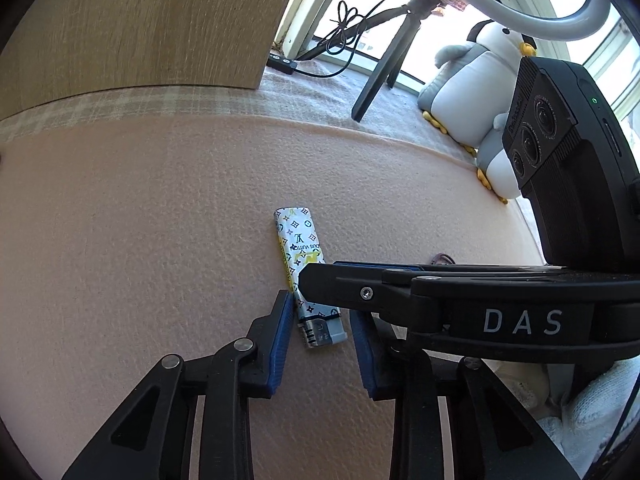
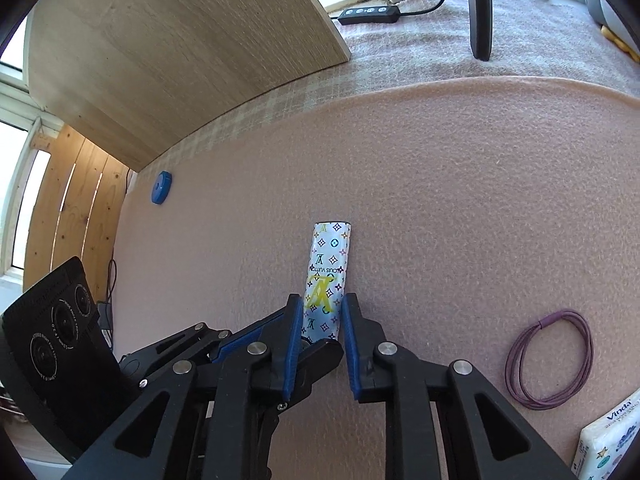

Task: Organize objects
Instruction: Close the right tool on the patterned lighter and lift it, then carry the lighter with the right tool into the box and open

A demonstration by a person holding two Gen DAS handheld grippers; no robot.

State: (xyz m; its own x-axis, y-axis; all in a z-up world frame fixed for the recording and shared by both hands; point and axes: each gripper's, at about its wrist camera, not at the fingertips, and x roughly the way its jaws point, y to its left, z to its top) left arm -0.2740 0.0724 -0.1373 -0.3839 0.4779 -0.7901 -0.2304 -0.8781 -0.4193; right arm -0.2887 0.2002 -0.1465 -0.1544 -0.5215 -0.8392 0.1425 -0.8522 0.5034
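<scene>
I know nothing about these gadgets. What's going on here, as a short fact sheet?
Surface: pink felt mat
Main item: patterned lighter, lying flat
Right gripper: fingers on both sides of the lighter's middle, about closed on it
Left gripper: open around the lighter's metal end
Nearby: purple hair tie, tissue pack, blue round object
Background: plush penguin

white monogram-print lighter (image 2: pixel 327 280) lying flat on pink felt mat (image 2: pixel 460 200).

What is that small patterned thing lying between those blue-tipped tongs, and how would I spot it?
Look at the pink felt mat spread before the wooden board. Near its middle lies a lighter, flat on the felt, with both the right gripper and the left gripper around it. Its white wrap printed with monogram symbols distinguishes it from the purple hair tie and blue disc.
</scene>
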